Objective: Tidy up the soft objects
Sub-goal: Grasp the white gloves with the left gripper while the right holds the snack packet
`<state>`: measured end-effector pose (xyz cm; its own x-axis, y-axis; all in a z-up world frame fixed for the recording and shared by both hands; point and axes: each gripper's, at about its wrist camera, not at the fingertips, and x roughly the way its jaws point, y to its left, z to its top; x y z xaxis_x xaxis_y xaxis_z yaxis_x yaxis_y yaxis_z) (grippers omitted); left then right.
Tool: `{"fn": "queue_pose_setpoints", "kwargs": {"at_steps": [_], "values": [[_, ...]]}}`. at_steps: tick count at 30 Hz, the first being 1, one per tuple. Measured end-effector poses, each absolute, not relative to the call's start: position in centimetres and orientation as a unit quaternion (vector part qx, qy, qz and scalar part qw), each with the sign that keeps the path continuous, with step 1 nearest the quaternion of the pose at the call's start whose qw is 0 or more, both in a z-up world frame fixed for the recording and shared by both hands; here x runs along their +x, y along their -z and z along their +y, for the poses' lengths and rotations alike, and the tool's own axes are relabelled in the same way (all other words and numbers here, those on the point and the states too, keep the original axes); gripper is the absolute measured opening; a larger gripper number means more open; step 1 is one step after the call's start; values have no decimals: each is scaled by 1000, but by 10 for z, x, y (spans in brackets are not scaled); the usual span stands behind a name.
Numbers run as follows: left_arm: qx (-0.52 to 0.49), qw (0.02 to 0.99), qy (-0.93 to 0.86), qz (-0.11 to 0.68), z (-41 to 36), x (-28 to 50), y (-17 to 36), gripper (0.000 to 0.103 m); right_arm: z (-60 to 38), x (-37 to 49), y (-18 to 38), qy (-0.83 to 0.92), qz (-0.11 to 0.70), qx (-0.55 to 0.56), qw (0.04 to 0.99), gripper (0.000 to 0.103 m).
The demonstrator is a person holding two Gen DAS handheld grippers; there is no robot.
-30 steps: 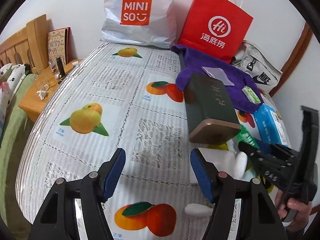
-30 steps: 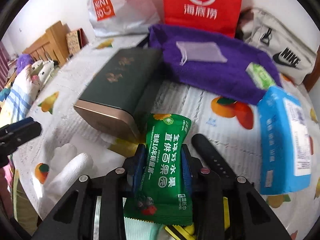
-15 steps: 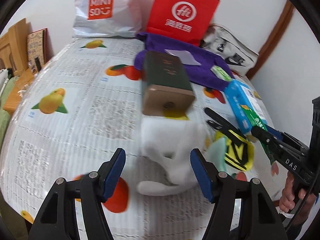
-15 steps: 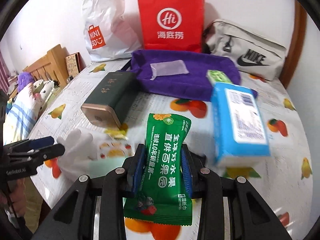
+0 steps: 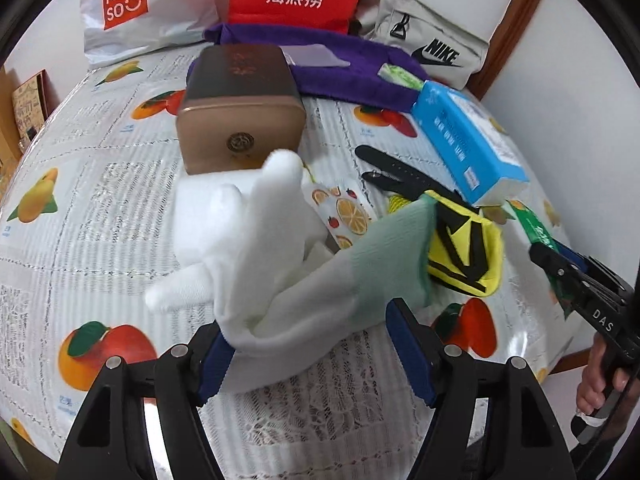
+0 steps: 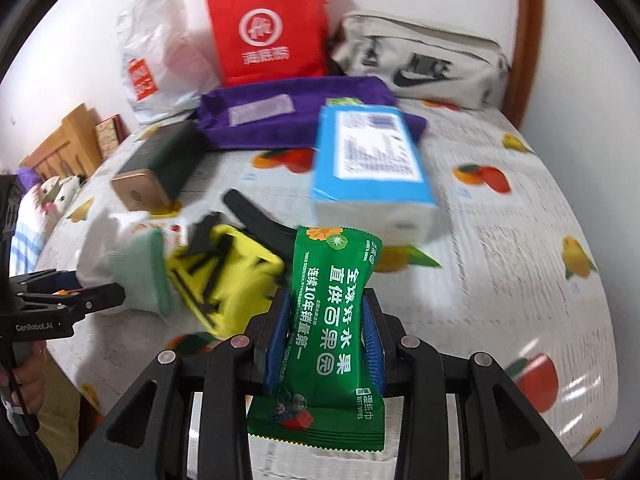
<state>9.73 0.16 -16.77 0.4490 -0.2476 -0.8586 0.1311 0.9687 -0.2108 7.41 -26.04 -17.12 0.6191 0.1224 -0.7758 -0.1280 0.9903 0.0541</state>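
Two tools are at work over the fruit-print counter (image 5: pixel 132 184), and both have travelled in the past second. Our left tool (image 5: pixel 308 344) was over a bare stretch of cloth a second ago; now it sits low at the near edge with the white glove (image 5: pixel 248 248) rising between its blue pads. Its jaws are opening at this moment, and the glove's pale green cuff (image 5: pixel 384 256) drapes across the gap toward the right pad. The left pad looks to touch the fabric, but we see no squeeze, so we judge this a reach and not yet a grip.

Our right tool (image 6: pixel 326 336) is narrow and clamps the green wipes pack (image 6: pixel 332 320) at its waist, exactly as it did a second ago. The scene behind it has changed: the blue tissue pack (image 6: pixel 368 164) and the yellow pouch (image 6: pixel 228 268) lie just ahead of it, and the picture is smeared, so we read it as swinging across the counter.

For the task, we judge that one soft thing is in hand and a second is about to be taken. The glove lies in a loose heap near the front edge, partly over a fruit-print card (image 5: pixel 344 212) and touching the gold-ended box (image 5: pixel 240 128). We cannot tell where the soft things are meant to go; the purple towel (image 5: pixel 352 72) at the far edge is one guess.
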Motion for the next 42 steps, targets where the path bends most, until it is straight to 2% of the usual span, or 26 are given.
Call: {"fn": "queue_pose_setpoints", "kwargs": {"at_steps": [3, 4, 6, 7, 9, 12, 15, 31, 32, 34, 35, 36, 38, 42], "values": [[-54, 849, 107, 514, -1, 100, 172, 67, -268, 76, 180, -63, 431, 1, 900, 35], [-52, 850, 105, 513, -1, 101, 173, 63, -269, 77, 183, -63, 433, 2, 899, 35], [-49, 854, 98, 509, -1, 101, 173, 45, -270, 80, 191, -67, 436, 5, 897, 35], [-51, 854, 101, 508, 0, 101, 173, 41, -271, 81, 194, -66, 439, 7, 896, 35], [-64, 851, 116, 509, 3, 101, 172, 25, -270, 83, 200, -68, 443, 8, 894, 35], [-62, 854, 122, 503, 5, 96, 169, 13, -271, 84, 209, -67, 447, 9, 892, 36], [-57, 857, 128, 496, 7, 87, 164, 11, -271, 81, 211, -66, 442, 9, 895, 36], [-76, 882, 140, 444, 30, 58, 127, 11, -273, 70, 198, -61, 430, 12, 901, 32], [-69, 882, 134, 447, 30, 59, 129, 14, -273, 70, 199, -61, 433, 10, 899, 32], [-58, 880, 114, 458, 30, 61, 135, 28, -272, 70, 201, -62, 435, 7, 898, 32], [-56, 878, 102, 465, 32, 62, 138, 42, -271, 70, 202, -63, 437, 7, 897, 32], [-57, 877, 94, 468, 34, 63, 140, 50, -271, 70, 203, -64, 438, 7, 897, 32], [-58, 876, 88, 472, 37, 63, 144, 53, -271, 71, 204, -64, 440, 6, 896, 32], [-63, 881, 81, 462, 42, 65, 147, 51, -272, 73, 206, -64, 442, 8, 895, 32]]}}
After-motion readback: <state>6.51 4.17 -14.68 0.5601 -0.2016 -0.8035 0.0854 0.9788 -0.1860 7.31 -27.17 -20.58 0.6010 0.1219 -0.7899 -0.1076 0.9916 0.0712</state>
